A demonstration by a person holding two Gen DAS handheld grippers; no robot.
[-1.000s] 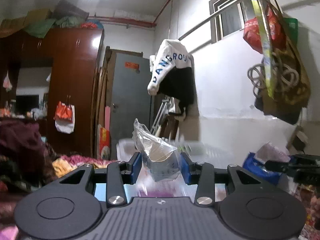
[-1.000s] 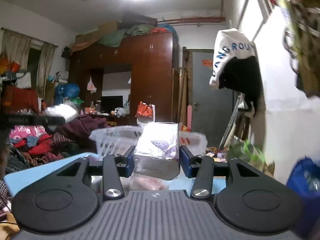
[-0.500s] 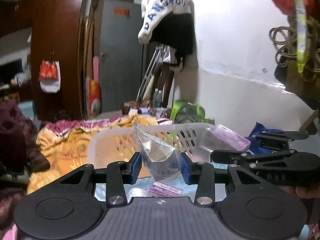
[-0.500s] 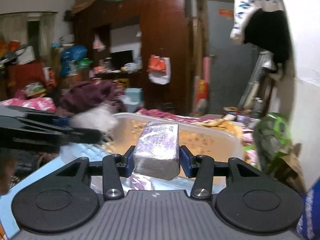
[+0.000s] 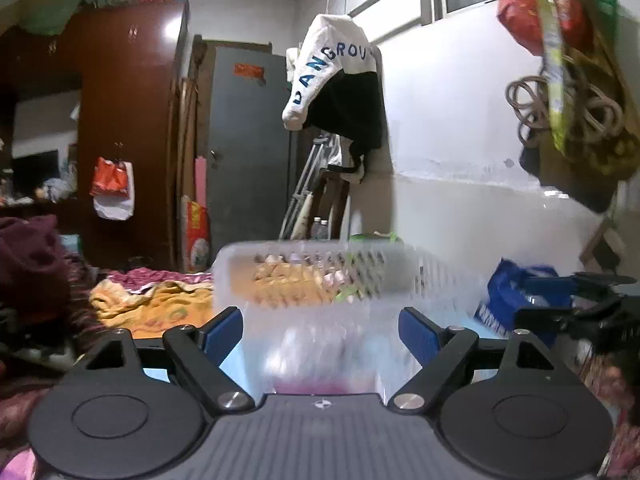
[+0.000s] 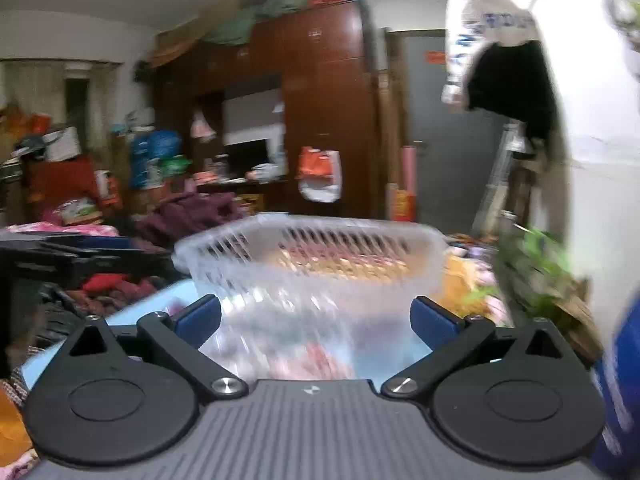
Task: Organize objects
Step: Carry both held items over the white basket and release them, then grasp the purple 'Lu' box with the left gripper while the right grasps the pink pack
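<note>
Your left gripper (image 5: 320, 330) and right gripper (image 6: 316, 318) are both opening, and they no longer hold their packets; blurred packets lie just ahead, before the white basket (image 5: 304, 276); both drops seem done.

Both grippers point forward, tilted slightly down. The left gripper (image 5: 320, 330) has its jaws opening, blue pads wide apart and gripping nothing. The right gripper (image 6: 316, 320), just to its right, is likewise opening, pads pressing on nothing.
</note>
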